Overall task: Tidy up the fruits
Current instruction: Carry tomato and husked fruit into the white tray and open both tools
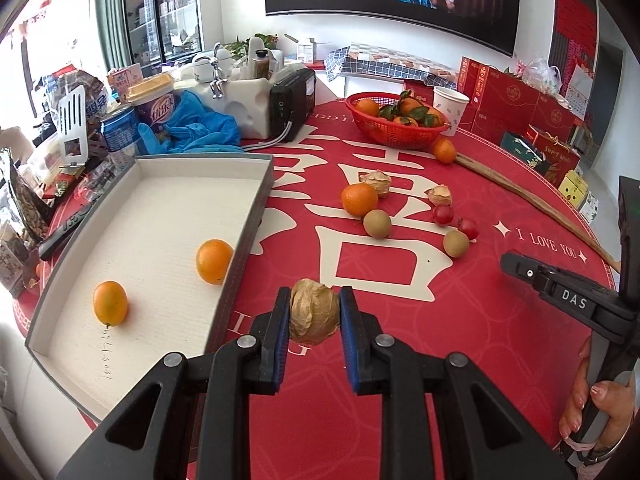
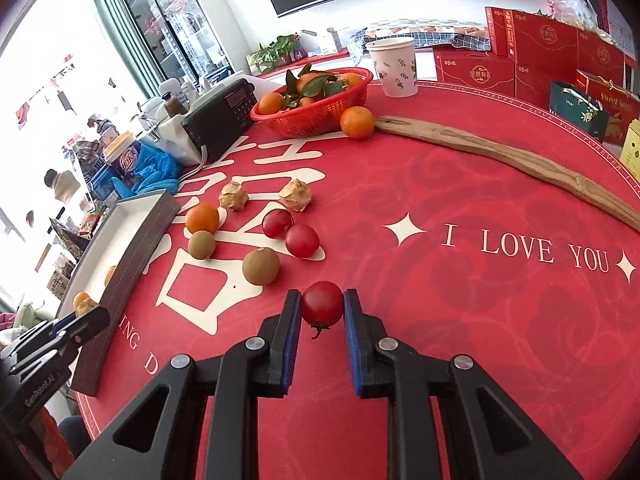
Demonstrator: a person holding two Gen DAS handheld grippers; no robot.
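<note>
Pinching a papery, wrinkled husk fruit [image 1: 314,312] beside the tray [image 1: 256,200], the left hand-held gripper [image 1: 314,316] tilts downward while the right hand-held gripper [image 2: 322,312] clamps a smooth round tomato [image 2: 322,305].

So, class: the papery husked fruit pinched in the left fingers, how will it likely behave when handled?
The husked fruit looks dry and crinkled, so probably light and easily crushed. Its wrinkled skin likely grips the fingers well. Being lumpy, it should roll little.

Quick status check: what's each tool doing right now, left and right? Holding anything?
Left tool: closed on a papery husked fruit.
Right tool: closed on a small red tomato.
</note>
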